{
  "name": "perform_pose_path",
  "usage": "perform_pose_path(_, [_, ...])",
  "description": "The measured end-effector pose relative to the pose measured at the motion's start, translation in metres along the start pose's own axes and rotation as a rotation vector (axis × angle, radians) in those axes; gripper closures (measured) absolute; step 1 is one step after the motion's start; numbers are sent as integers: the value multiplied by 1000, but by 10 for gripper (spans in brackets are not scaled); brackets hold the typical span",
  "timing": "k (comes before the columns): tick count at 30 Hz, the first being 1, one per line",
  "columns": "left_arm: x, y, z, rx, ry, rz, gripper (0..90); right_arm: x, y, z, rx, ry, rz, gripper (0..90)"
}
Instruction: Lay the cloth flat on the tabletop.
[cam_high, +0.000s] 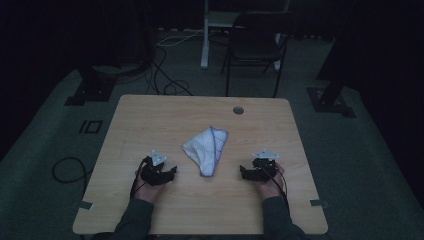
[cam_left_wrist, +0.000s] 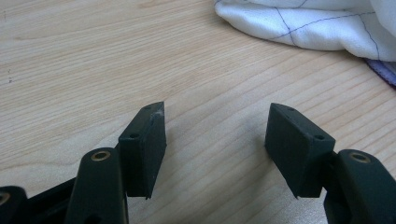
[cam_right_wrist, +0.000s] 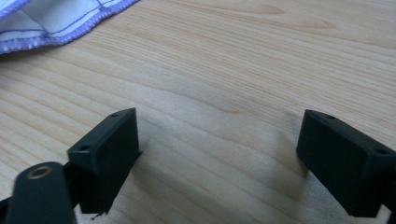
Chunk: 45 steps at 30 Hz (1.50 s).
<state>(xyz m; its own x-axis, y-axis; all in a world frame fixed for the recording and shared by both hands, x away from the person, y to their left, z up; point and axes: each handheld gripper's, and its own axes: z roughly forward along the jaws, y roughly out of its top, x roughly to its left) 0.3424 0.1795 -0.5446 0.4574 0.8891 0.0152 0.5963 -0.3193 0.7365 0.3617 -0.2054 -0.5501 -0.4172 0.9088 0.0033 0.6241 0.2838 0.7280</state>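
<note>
- The table (cam_high: 150, 120) is a light wood slab with rounded corners, standing on grey carpet in a dim room; a small round hole (cam_high: 238, 110) sits near its far edge, beyond the cloth.
- A chair (cam_high: 252, 47) stands on the floor well beyond the table's far edge, past the cloth.
- The cloth (cam_high: 206, 148) lies crumpled near the table's middle, white with thin blue grid lines and a purple hem (the hem is clearest in the right gripper view (cam_right_wrist: 56, 28)); it is wider at its far end and narrows toward the person.
- The left gripper (cam_high: 162, 172) rests on the table to the left of the cloth, near it but apart; its jaws stand wide apart with only bare wood between them, and the cloth (cam_left_wrist: 308, 25) lies ahead of them.
- The right gripper (cam_high: 254, 171) rests to the right of the cloth, also apart from it; its jaws are spread wide and hold nothing.
</note>
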Motion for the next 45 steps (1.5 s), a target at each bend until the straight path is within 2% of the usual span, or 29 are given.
perform_pose_path(12, [0, 0, 0, 2, 3, -2, 391, 1, -1, -1, 4, 5, -3, 155])
perform_pose_path(14, [-1, 0, 0, 2, 3, -3, 391, 1, 0, -2, 3, 2, 0, 208])
perform_pose_path(19, [-1, 0, 0, 2, 3, -2, 391, 1, 0, -7, -4, -3, 6, 410])
perform_pose_path(27, [-1, 0, 0, 1, -4, 6, 397, 5, 2, -17, -57, 18, -6, 508])
perform_pose_path(35, [-3, 0, 0, 0, -9, 10, 397, 15, 5, -26, -84, 33, -37, 549])
perform_pose_path(37, [-4, 0, 0, 0, -13, 13, 398, 20, 6, -28, -83, 3, -65, 553])
perform_pose_path(45, [-6, 0, 0, 0, -20, 19, 398, 37, 11, -32, -103, 39, -102, 552])
